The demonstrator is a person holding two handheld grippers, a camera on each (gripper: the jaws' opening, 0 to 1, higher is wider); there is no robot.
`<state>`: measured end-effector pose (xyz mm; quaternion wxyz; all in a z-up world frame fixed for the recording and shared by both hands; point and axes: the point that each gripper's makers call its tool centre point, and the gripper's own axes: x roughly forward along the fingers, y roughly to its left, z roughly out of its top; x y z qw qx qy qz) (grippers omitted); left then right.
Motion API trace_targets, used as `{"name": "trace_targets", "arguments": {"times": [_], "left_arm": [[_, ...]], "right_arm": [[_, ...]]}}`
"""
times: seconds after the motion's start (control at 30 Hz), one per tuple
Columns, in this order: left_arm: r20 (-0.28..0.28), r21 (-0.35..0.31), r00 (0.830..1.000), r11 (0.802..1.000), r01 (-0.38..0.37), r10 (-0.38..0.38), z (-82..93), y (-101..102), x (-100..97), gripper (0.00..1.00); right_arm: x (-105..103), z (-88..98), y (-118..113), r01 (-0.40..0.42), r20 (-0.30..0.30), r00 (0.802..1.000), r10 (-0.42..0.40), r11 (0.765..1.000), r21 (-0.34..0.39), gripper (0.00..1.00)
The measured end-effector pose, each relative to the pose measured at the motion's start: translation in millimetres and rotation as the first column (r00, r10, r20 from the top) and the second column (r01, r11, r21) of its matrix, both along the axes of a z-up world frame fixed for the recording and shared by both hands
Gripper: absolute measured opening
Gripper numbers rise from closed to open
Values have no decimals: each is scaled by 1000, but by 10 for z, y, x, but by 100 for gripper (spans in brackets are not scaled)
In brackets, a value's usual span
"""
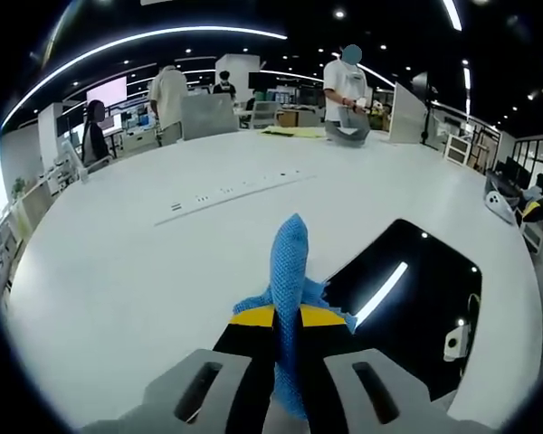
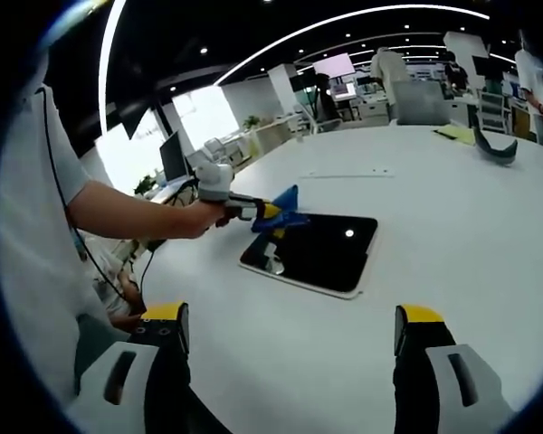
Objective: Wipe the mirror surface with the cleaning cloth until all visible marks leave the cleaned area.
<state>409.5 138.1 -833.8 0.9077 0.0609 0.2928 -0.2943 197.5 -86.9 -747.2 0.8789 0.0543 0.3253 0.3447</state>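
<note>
One cloth (image 1: pixel 287 271), blue, clamped in the left claw (image 1: pixel 288 336), jaws pinched together on it. In the right gripper view the cloth (image 2: pixel 282 213) hangs over the mirror's (image 2: pixel 315 250) near-left corner; contact unclear. Mirror lies flat on the white counter (image 2: pixel 452 208), dark glass reflecting ceiling lights. Right claw (image 2: pixel 290 339) held back, jaws wide apart, holding nothing.

Judgement: wiping about to start or just under way. To do it well: lower the cloth flat onto the glass, press evenly, run overlapping strokes edge to edge, keep the mirror from sliding; the right claw could steady a corner.

Hard to make out: no marks discernible on the glass. In the left gripper view the mirror (image 1: pixel 416 298) is partly hidden behind cloth and jaws.
</note>
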Motion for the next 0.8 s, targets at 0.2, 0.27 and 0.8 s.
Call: {"name": "trace_targets", "arguments": {"times": [0.2,0.27,0.8], "left_arm": [[-2,1,1000,1000,-2,2,4,-8,-3,5],[-4,0,1000,1000,-2,2,5,-13,0,5],[-5,-6,1000,1000,7,-7,20,-152,-3,5]], "right_arm": [[0,0,9,-1,0,1000,1,1000,6,94],[4,0,6,0,2,1000,0,1000,6,94],[1,-9,-20,7,0,1000,-7,1000,11,94]]}}
